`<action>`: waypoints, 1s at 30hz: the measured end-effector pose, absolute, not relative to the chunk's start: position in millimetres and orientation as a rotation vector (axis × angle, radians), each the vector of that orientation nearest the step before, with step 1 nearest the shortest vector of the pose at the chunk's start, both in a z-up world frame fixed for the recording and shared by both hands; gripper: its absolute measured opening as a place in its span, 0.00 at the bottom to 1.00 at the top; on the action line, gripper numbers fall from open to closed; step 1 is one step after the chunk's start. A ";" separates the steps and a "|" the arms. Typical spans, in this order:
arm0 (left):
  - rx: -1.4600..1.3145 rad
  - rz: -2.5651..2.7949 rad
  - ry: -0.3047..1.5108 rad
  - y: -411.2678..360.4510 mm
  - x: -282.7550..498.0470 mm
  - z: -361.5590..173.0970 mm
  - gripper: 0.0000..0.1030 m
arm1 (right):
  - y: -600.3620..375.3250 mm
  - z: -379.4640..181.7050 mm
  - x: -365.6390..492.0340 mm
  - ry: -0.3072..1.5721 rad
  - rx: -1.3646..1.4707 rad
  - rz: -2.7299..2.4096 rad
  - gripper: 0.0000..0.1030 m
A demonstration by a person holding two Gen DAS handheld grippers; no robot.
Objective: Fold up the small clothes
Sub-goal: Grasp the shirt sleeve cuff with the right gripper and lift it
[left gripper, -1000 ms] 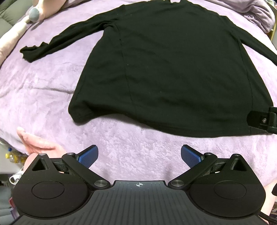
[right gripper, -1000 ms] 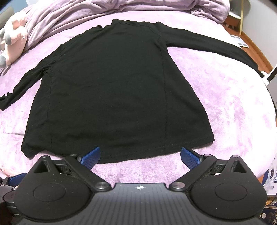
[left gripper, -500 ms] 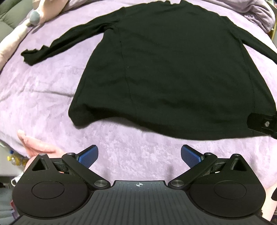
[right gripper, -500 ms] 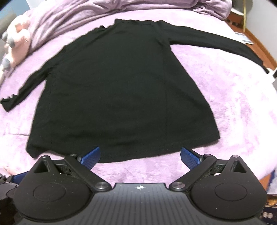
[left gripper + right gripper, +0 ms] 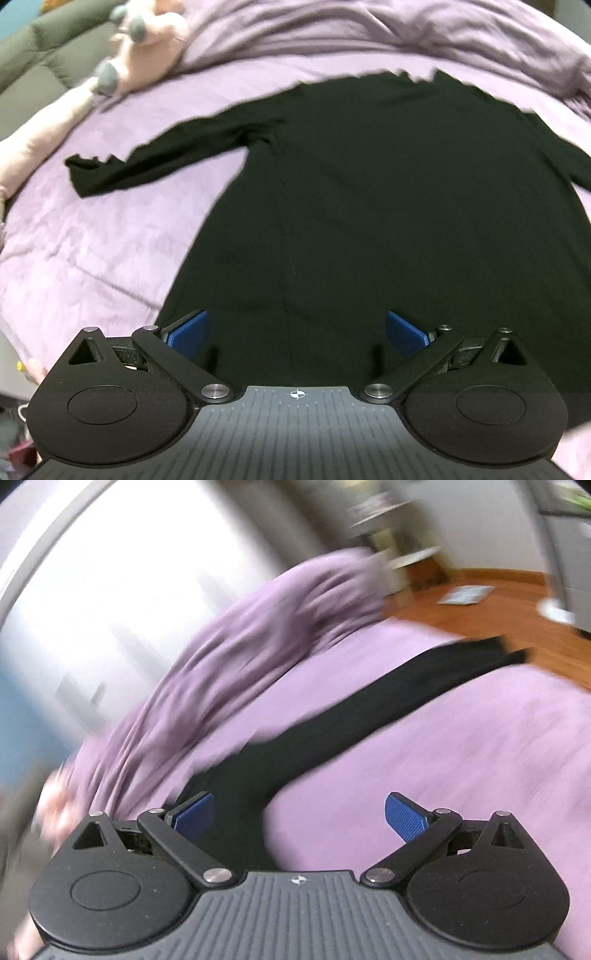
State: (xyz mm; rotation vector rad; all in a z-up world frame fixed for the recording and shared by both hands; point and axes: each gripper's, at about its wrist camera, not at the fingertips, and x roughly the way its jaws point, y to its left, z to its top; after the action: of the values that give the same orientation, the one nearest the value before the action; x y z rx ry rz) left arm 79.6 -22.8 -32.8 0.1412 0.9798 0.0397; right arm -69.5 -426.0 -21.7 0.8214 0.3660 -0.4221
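Black long-sleeved top point(image 5: 388, 206) spread flat on a purple bedspread point(image 5: 92, 251), hem toward the left wrist camera, neckline point(image 5: 413, 75) at the far end. Long axis from near to far, toward the bunched purple bedding point(image 5: 369, 33) heaped along the bed's far side. One sleeve point(image 5: 155, 162) stretched out to the left, cuff ragged-looking through blur, lying near but apart from a pink plush toy point(image 5: 144, 40) at the upper left corner. Other sleeve point(image 5: 406, 686) in the right wrist view, laid straight across the bedspread toward the bed's edge, cuff near a wooden floor point(image 5: 480, 605). No containers anywhere in either view.

Left gripper point(image 5: 297, 330) spread wide, blue pads point(image 5: 186, 334) well apart, nothing between them; poised over the hem region of the top, contact with the cloth impossible to tell. Right gripper point(image 5: 299, 812) likewise wide apart and empty, left pad point(image 5: 194, 814) over the black fabric near the armpit, right pad point(image 5: 404, 816) over bare purple cover. Right wrist view heavily motion-blurred and tilted; bright window area at the upper left, details beyond the bed unreadable.
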 end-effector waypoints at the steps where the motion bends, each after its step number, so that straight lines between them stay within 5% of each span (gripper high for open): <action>1: 0.142 0.059 0.967 -23.8 83.6 -35.8 1.00 | -447.8 -30.7 -68.8 0.336 0.863 -0.455 0.95; 2: 0.144 0.069 0.964 -25.0 87.3 -38.1 1.00 | -470.4 -41.3 -69.5 0.307 0.920 -0.481 0.93; 7: 0.152 0.072 0.986 -27.4 99.2 -52.5 1.00 | -561.1 -99.0 -71.4 0.173 1.241 -0.589 0.45; 13: 0.046 0.089 1.090 -12.1 102.2 -66.4 1.00 | -603.2 -140.2 -66.9 0.138 1.406 -0.730 0.14; 22: -0.085 0.042 1.125 7.7 103.1 -77.7 1.00 | -630.7 -159.1 -43.0 0.070 1.476 -0.751 0.07; 30: -0.163 -0.017 1.106 22.2 99.4 -81.9 1.00 | -603.3 -85.1 -18.5 0.138 1.116 -0.755 0.03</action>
State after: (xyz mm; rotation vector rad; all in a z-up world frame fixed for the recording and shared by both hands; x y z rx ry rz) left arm 99.4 22.2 -81.9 -0.1629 1.1056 -0.0166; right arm -18.5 -603.3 -85.1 1.1163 0.1385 -0.7550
